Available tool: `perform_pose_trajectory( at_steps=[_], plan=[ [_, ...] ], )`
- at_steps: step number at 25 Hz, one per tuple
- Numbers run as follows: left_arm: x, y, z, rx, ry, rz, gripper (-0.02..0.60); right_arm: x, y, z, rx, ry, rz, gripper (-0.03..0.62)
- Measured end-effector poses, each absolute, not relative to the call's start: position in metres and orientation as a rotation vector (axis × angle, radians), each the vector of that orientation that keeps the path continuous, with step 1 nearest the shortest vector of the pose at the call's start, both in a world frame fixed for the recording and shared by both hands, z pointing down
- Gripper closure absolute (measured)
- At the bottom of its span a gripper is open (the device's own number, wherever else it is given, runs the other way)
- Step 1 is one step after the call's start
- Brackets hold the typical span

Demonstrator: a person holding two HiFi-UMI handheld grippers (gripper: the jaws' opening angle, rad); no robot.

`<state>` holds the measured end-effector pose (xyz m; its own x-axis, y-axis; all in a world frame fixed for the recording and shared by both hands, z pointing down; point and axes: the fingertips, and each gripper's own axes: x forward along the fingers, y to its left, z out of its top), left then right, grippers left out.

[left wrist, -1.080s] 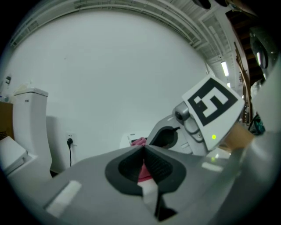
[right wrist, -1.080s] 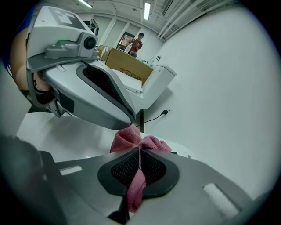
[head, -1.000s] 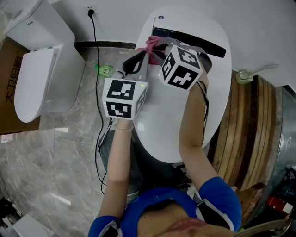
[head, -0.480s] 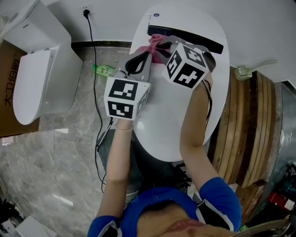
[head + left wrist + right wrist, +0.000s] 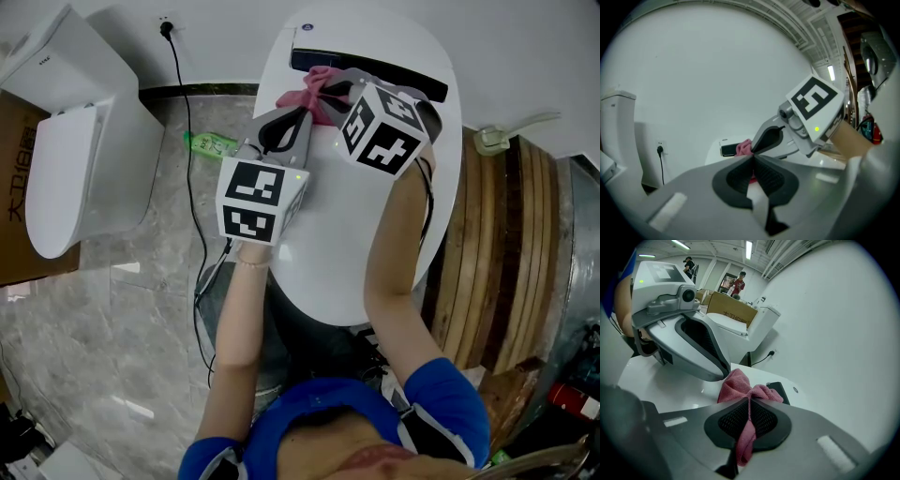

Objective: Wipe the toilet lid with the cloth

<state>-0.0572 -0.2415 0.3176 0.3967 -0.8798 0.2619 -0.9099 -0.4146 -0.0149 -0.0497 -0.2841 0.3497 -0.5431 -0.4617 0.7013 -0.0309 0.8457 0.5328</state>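
The pink cloth (image 5: 307, 86) lies at the rear of the white toilet lid (image 5: 337, 220), just in front of the black panel (image 5: 375, 71) across the back of the seat. In the right gripper view the cloth (image 5: 739, 384) is pinched between the two dark ribbed pads (image 5: 765, 417) of the right gripper (image 5: 749, 401). One bunched end spreads out beyond the fingertips onto the lid (image 5: 661, 380); a narrow tail hangs back through the gap between the pads. The right gripper (image 5: 330, 94) is thus closed on the cloth.

The left gripper (image 5: 298, 114) sits just beside the right one, over the left half of the lid. In the left gripper view its jaws meet at the tips (image 5: 753, 157) with nothing clamped between them. The cloth (image 5: 743, 148) shows just beyond those tips, near them; contact cannot be confirmed.

To the left of the lid, on the grey marble floor (image 5: 112, 319), stand a second white toilet (image 5: 75, 141) and a green bottle (image 5: 211, 142). A black cord (image 5: 192, 141) runs down from a wall socket between them. Wooden boards (image 5: 497, 234) lie to the right.
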Motion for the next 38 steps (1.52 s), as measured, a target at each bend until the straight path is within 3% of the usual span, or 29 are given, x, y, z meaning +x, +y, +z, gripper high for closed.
perform_pose_trajectory(
  at_steps=[38],
  plan=[
    [-0.016, -0.244, 0.321, 2.574, -1.498, 0.338, 0.58, 0.016, -0.298, 0.349, 0.356, -2.127, -0.525, 0.582]
  ],
)
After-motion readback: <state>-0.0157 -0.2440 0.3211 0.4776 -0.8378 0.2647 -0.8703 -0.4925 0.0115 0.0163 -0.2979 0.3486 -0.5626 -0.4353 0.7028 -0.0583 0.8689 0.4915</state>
